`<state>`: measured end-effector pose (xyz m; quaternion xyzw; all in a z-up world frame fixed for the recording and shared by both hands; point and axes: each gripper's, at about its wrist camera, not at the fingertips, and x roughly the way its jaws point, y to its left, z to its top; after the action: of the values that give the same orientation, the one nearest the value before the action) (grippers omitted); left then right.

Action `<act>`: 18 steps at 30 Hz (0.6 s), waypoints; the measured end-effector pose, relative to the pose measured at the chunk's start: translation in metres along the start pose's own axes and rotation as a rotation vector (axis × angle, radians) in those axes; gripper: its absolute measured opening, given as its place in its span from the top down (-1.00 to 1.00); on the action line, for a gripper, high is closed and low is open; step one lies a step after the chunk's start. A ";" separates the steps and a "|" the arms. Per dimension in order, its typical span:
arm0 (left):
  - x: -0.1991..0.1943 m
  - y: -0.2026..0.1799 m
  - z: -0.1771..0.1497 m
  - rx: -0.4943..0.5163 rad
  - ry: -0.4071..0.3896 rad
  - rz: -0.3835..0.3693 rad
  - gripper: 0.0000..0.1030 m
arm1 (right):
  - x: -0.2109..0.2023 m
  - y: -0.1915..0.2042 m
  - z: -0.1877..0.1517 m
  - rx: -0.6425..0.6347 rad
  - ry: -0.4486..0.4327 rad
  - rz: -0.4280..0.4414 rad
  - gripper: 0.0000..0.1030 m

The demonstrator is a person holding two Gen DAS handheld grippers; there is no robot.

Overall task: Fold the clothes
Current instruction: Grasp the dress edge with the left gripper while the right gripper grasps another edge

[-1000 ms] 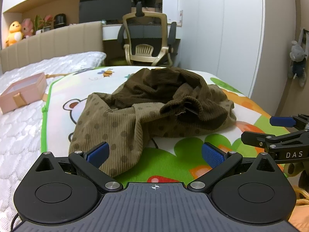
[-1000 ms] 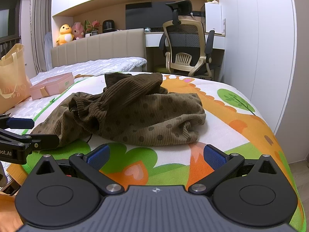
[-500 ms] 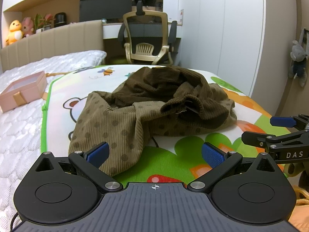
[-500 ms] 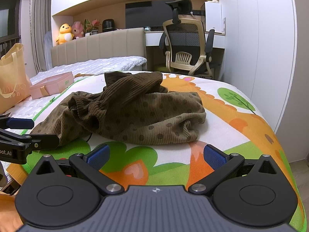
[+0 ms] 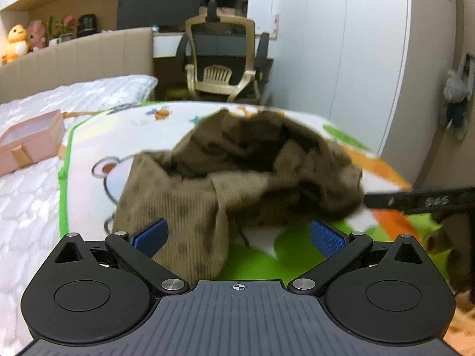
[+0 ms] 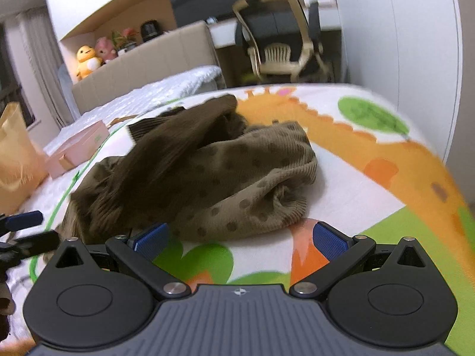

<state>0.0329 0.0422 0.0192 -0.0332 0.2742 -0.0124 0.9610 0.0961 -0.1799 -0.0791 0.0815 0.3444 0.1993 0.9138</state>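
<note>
The left gripper (image 5: 237, 235) has its jaws spread wide, empty, at the lower centre of its view; the near edge of the brown dotted garment (image 5: 237, 175) lies between the blue pads (image 5: 150, 234). The right gripper (image 6: 239, 238) is likewise spread and empty, the garment (image 6: 207, 175) crumpled mid-frame on the cartoon play mat (image 6: 371, 154). A pink box (image 5: 29, 145) sits at left.

Crumpled garment (image 5: 237, 178) lies on play mat (image 5: 89, 136), mat spread over bed (image 5: 26, 195). Box (image 5: 29, 142) on bed left of mat; paper bag (image 6: 14, 160) nearer, left of box. Headboard (image 5: 74, 59) behind bed — plush toys (image 5: 23, 41) on ledge above. Office chair (image 5: 222, 59) behind mat. Left hand-held gripper (image 5: 237, 235) before garment's near-left end, right hand-held gripper (image 6: 240, 237) before near-right edge.
</note>
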 end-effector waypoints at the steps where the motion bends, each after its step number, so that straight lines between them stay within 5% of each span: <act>1: 0.003 0.006 0.008 -0.009 -0.007 -0.003 -1.00 | 0.008 -0.005 0.004 0.019 0.019 0.004 -1.00; 12: 0.083 0.065 0.074 0.000 0.052 0.023 -1.00 | 0.038 -0.035 0.005 0.200 0.052 0.107 -1.00; 18: 0.134 0.086 0.083 0.117 0.119 0.047 -1.00 | 0.046 -0.014 0.015 0.010 0.089 0.051 -1.00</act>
<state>0.1906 0.1272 0.0125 0.0304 0.3306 -0.0079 0.9433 0.1419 -0.1737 -0.0990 0.0860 0.3834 0.2244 0.8918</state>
